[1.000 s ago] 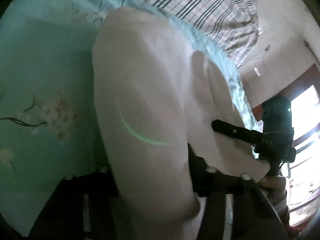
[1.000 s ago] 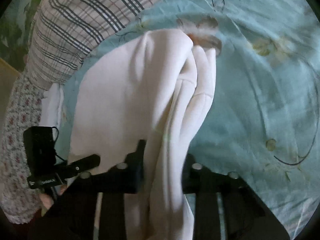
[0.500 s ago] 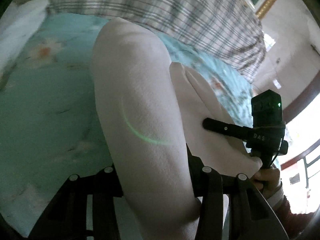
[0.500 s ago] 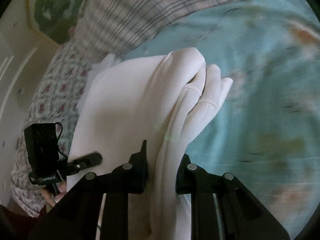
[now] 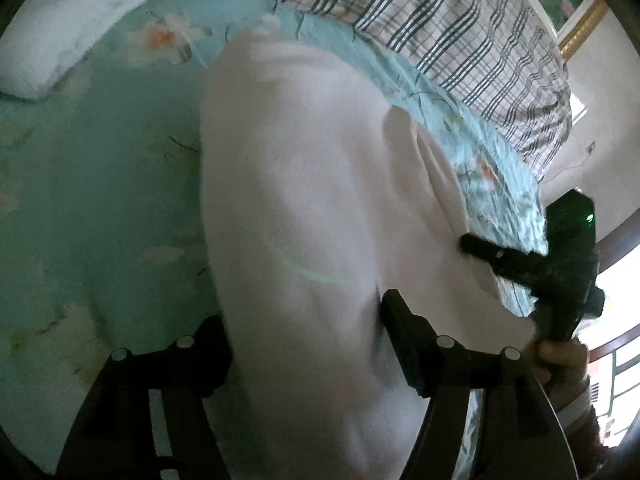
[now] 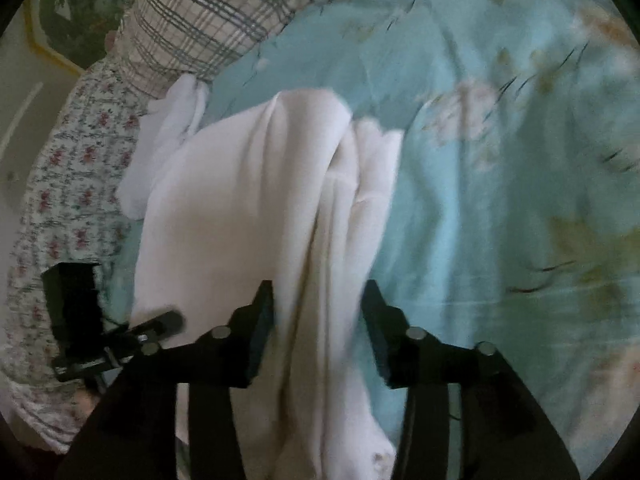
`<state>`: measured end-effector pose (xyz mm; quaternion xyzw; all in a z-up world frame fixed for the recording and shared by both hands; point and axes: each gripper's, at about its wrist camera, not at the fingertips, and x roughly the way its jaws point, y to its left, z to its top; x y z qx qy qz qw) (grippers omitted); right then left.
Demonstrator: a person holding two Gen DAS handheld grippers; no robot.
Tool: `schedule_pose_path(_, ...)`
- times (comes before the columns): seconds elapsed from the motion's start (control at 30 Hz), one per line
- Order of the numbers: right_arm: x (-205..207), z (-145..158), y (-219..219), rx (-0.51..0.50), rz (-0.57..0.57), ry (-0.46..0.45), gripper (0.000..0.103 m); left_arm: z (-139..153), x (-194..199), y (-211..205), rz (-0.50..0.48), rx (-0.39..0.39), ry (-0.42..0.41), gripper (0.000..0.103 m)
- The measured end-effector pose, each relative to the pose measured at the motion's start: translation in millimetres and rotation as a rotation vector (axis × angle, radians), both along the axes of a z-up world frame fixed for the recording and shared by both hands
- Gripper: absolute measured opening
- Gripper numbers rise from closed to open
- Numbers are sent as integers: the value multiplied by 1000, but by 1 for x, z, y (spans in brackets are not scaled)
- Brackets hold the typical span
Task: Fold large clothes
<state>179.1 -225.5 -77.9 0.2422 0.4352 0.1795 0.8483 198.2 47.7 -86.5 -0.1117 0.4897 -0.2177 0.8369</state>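
White garment point(image 5: 320, 200), bunched in long folds, draped over the bed's turquoise flowered sheet point(image 5: 100, 200). Left gripper point(image 5: 308, 332) opening, cloth between the spread jaws, right finger clear of the fabric, left finger's contact hard to tell. Right gripper point(image 6: 318, 312) opening too, folds hanging between its jaws, gaps on both sides. Checked blanket point(image 6: 208, 12) at the far side, white pillow point(image 5: 60, 28) far left.

A teal floral bedsheet point(image 6: 500, 160) covers the bed, with a plaid blanket point(image 5: 460, 32) bunched along its far edge and a white pillow point(image 5: 60, 36) nearby
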Motion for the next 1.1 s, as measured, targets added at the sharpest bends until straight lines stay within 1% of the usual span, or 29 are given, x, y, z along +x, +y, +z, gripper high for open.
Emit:
schedule_pose_path(0.07,-11,15,-10,-29,-30,-45,49,15,-16,16,16,1,-57,69)
schedule_pose_path(0.1,-16,24,-14,-33,-34,-74,49,24,-20,19,22,-11,-86,69)
schedule_pose_path(0.13,-20,32,-13,-28,-25,-101,49,31,-26,25,27,-29,-114,69)
schedule_pose_path(0.2,-19,39,-6,-17,15,-116,49,45,-35,38,32,-56,-170,67)
schedule_pose_path(0.23,-15,38,-1,-6,38,-105,48,49,-36,37,24,-62,-186,67)
schedule_pose_path(0.27,-10,35,5,-2,47,-93,43,53,-34,33,9,-66,-199,66)
schedule_pose_path(0.3,-4,30,9,-7,54,-73,41,54,-31,29,-4,-58,-204,62)
schedule_pose_path(0.33,2,23,15,-18,59,-50,37,54,-29,25,-12,-49,-204,61)
schedule_pose_path(0.4,15,10,21,-19,58,-9,36,50,-26,17,-45,-45,-198,60)
schedule_pose_path(0.43,20,3,22,-6,62,9,33,47,-23,15,-52,-39,-189,60)
schedule_pose_path(0.5,30,-5,24,23,71,30,24,41,-18,10,-59,-23,-177,60)
schedule_pose_path(0.53,34,-8,25,33,74,40,9,39,-16,10,-60,-15,-175,60)
schedule_pose_path(0.57,33,-6,24,49,72,34,6,40,-15,10,-64,-14,-172,60)
schedule_pose_path(0.6,30,1,19,73,67,6,6,42,-15,10,-72,-25,-171,60)
schedule_pose_path(0.67,15,21,5,120,43,-77,6,48,-16,9,-90,-49,-179,59)
schedule_pose_path(0.73,2,34,-10,126,5,-120,6,49,-17,1,-113,-52,-182,57)
schedule_pose_path(0.8,-2,29,-18,90,-17,-98,6,42,-17,-13,-145,-32,-170,55)
schedule_pose_path(0.9,5,-4,-22,22,-39,-2,6,21,-17,-37,-177,38,-160,55)
schedule_pose_path(0.97,12,-25,-19,23,-33,49,6,10,-16,-46,-171,88,-164,54)
schedule_pose_path(1.0,14,-31,-18,31,-36,58,6,9,-18,-50,-172,116,-178,55)
schedule_pose_path(1.07,12,-26,-18,28,-46,56,8,13,-20,-51,-180,130,-178,55)
schedule_pose_path(1.1,10,-20,-19,27,-55,56,10,18,-20,-48,-184,117,-166,55)
